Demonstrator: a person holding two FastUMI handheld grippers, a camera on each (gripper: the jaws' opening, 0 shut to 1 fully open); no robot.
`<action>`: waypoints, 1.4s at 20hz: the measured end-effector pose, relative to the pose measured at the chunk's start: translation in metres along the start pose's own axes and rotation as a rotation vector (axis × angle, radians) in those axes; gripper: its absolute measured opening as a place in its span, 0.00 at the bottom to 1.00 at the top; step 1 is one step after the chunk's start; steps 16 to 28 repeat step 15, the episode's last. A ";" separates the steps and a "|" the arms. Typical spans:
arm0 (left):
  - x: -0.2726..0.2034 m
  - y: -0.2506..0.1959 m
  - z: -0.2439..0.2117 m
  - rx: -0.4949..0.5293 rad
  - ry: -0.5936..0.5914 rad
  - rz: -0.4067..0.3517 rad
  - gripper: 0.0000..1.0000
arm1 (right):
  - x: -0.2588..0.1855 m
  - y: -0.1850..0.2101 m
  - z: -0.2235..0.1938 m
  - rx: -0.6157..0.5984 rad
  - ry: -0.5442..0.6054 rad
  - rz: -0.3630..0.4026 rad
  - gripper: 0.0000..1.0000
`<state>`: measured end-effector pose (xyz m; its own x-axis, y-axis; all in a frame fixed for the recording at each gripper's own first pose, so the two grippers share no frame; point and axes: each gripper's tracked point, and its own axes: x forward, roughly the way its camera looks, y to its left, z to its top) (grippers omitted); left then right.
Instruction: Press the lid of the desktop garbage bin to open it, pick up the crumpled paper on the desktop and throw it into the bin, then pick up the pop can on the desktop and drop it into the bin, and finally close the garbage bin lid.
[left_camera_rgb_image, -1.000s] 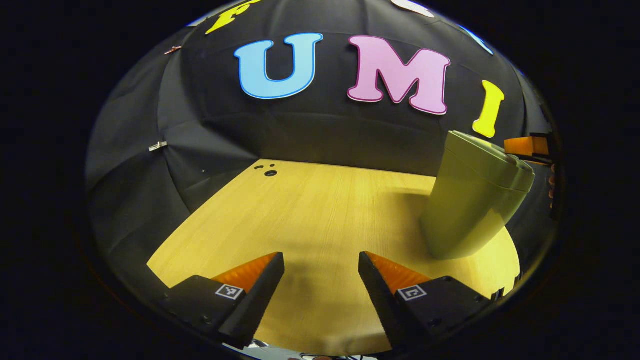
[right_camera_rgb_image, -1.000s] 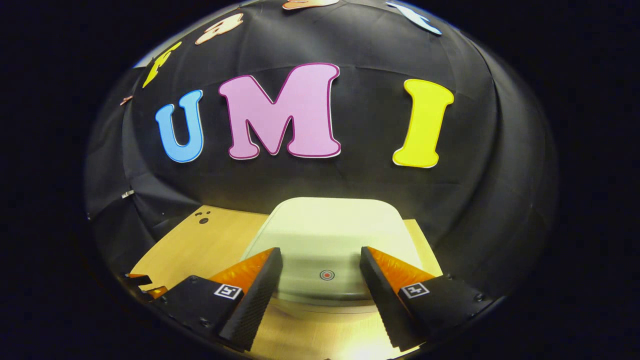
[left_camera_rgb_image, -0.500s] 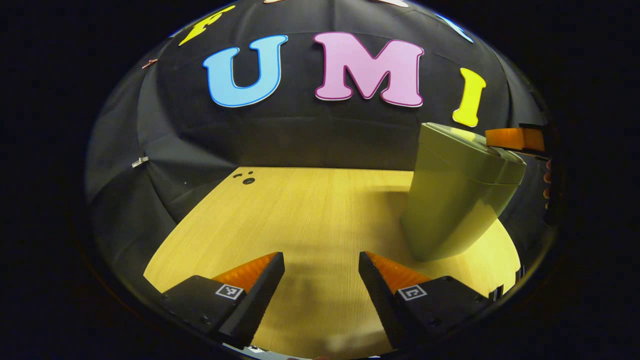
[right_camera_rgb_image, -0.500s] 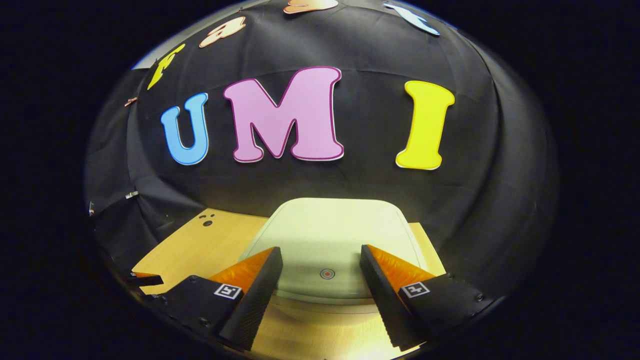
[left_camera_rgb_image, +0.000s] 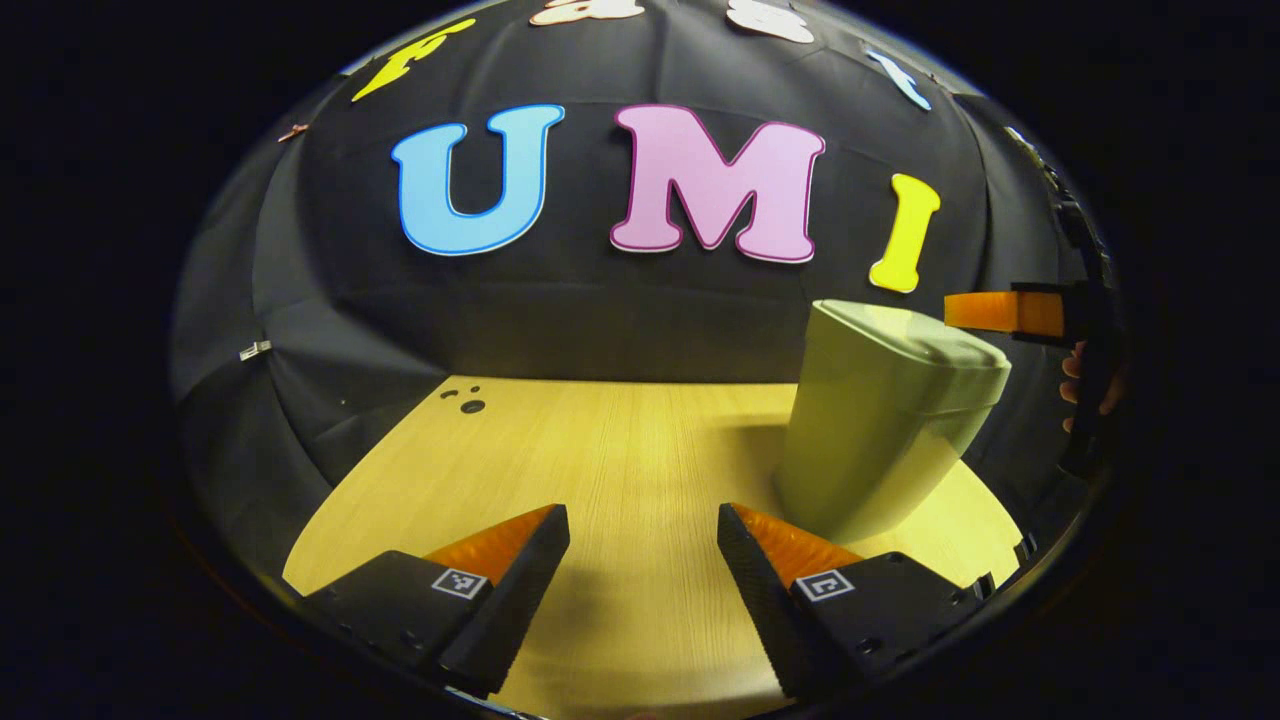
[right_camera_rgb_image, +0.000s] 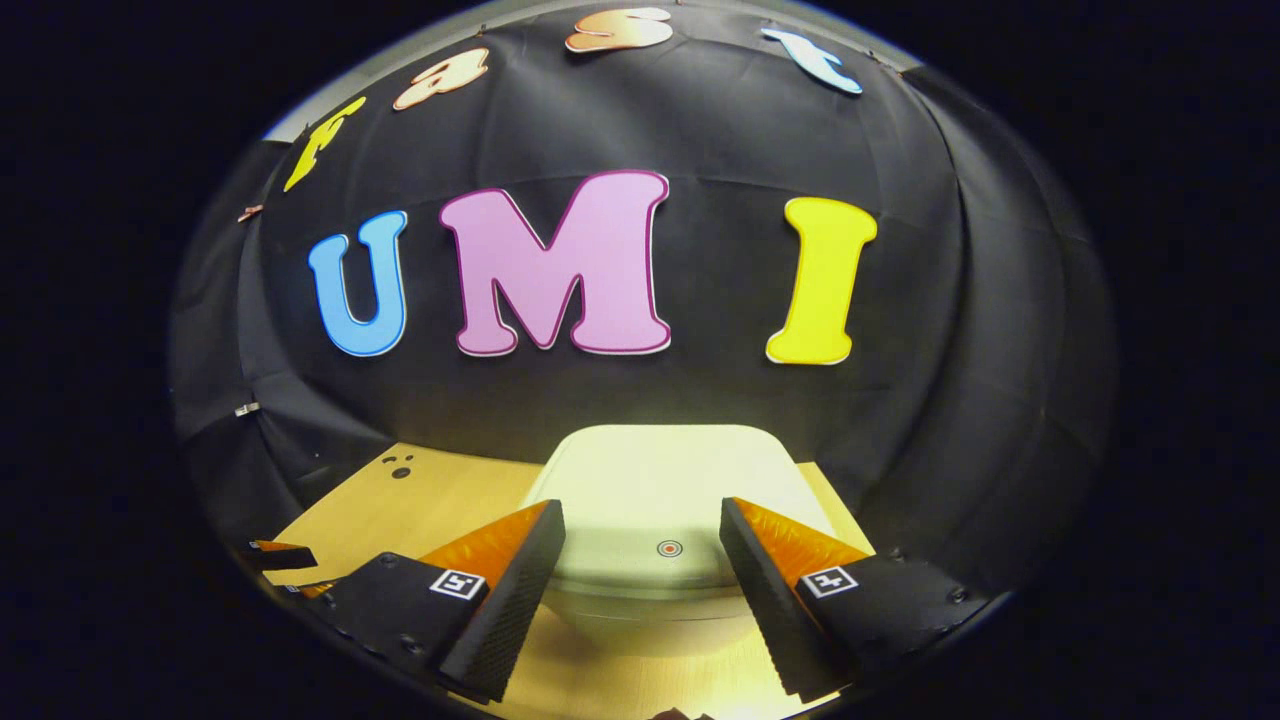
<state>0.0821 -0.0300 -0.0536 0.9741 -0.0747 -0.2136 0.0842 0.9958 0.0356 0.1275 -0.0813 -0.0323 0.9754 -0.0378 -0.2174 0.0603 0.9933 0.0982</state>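
The pale green garbage bin (left_camera_rgb_image: 880, 430) stands on the wooden table (left_camera_rgb_image: 600, 470) at the right of the left gripper view, its lid (right_camera_rgb_image: 665, 490) down. My right gripper (right_camera_rgb_image: 642, 530) is open, its fingers hovering just above the front of the lid, either side of a small red dot (right_camera_rgb_image: 669, 548). In the left gripper view that same gripper (left_camera_rgb_image: 1000, 312) shows at the bin's top right, held by a hand (left_camera_rgb_image: 1085, 385). My left gripper (left_camera_rgb_image: 642, 535) is open above bare tabletop, left of the bin.
The black cloth wall closes in the table at the back and both sides. Small dark holes (left_camera_rgb_image: 466, 402) mark the table's far left corner. Bare wood stretches left of the bin.
Both views have tilted upward and pulled back slightly, so the bin looks smaller and lower. The right gripper has lifted a little above the lid. Both grippers stay open.
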 end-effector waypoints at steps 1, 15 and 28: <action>-0.004 0.004 0.002 -0.002 -0.013 -0.005 0.96 | -0.008 0.012 0.005 0.000 -0.015 0.002 0.98; -0.070 0.064 0.035 -0.018 -0.161 0.016 0.96 | -0.079 0.103 -0.012 -0.042 -0.061 0.031 0.98; -0.070 0.064 0.035 -0.018 -0.161 0.016 0.96 | -0.079 0.103 -0.012 -0.042 -0.061 0.031 0.98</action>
